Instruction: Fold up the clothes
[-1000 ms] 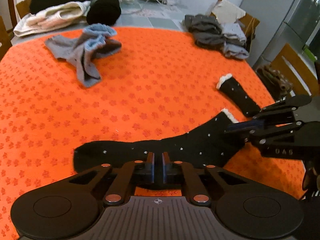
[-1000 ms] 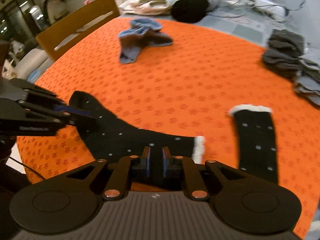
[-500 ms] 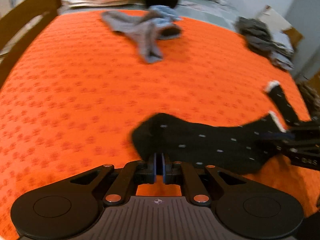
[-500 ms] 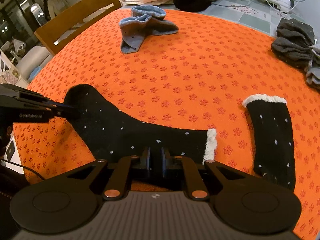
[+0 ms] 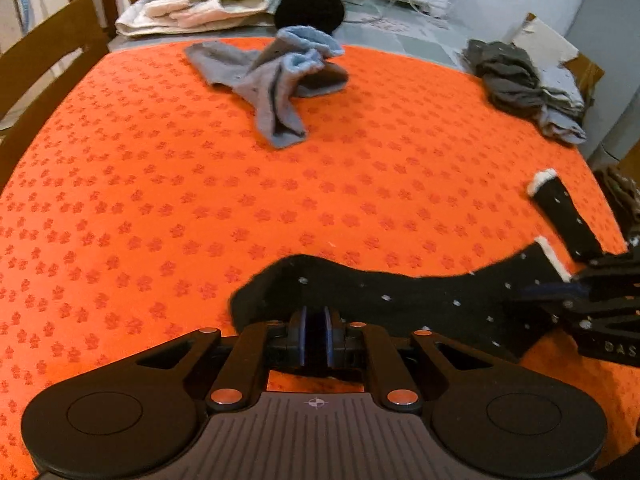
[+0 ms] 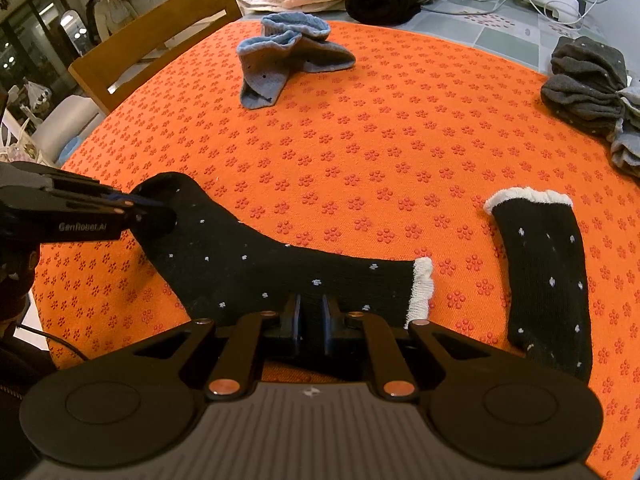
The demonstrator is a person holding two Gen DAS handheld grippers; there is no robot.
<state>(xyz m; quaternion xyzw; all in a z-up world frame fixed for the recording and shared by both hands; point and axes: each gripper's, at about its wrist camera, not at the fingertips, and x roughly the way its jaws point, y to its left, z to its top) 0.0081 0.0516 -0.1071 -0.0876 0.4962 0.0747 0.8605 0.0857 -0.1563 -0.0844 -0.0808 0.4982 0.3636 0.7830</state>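
Note:
A black sock with white dots and a white cuff lies stretched across the orange cloth; it also shows in the left wrist view. My left gripper is shut on its toe end and also shows in the right wrist view. My right gripper is shut on the sock's near edge by the cuff and also shows in the left wrist view. The matching black sock lies apart to the right, also seen in the left wrist view.
A bunch of grey-blue socks lies at the far middle. A dark grey sock pile sits far right. Folded clothes and a black roll lie beyond the cloth. A wooden chair stands at the left edge.
The stretched black sock has shifted across the cloth with both grippers still shut on it. The left gripper swung its view and now sits at the toe end.

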